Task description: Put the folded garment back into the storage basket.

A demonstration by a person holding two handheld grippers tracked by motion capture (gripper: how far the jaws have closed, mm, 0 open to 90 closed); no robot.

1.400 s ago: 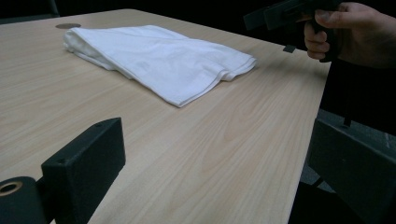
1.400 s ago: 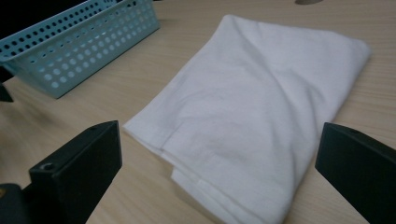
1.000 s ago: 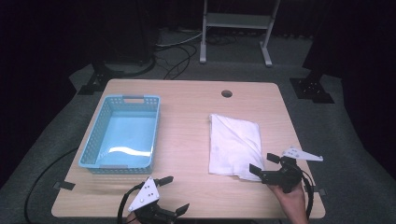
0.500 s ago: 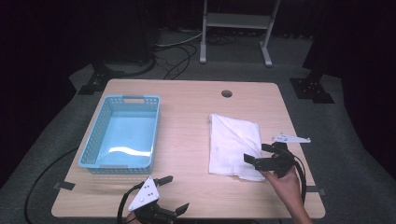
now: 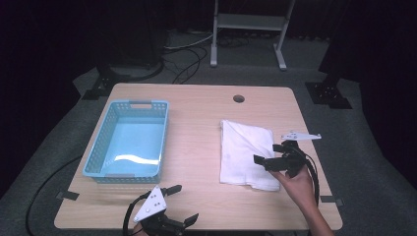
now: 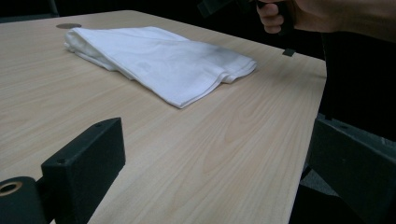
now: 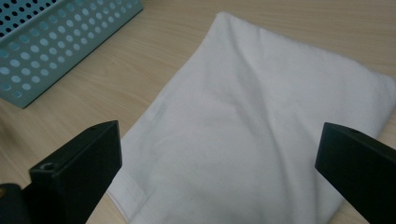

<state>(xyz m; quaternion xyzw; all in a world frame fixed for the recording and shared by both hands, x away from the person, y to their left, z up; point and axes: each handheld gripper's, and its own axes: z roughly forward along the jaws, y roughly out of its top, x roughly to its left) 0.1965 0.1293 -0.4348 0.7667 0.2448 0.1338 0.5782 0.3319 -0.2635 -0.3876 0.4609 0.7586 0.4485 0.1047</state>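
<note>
On the right half of the tabletop [image 5: 196, 123], a folded white towel [image 5: 243, 155] lies flat, well apart from the empty blue basket [image 5: 129, 140]. Right claw [image 5: 270, 156] hangs over the towel's near right edge, jaws wide open, gripping nothing. Left claw [image 5: 179, 204] rests open at the tabletop's near edge. Judgement: lower squarely and pinch all folded layers at the hem, not just the top ply, or the fold will spill.

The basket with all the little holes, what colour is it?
The basket is light blue, with round holes in its walls. The high view shows it best.
</note>
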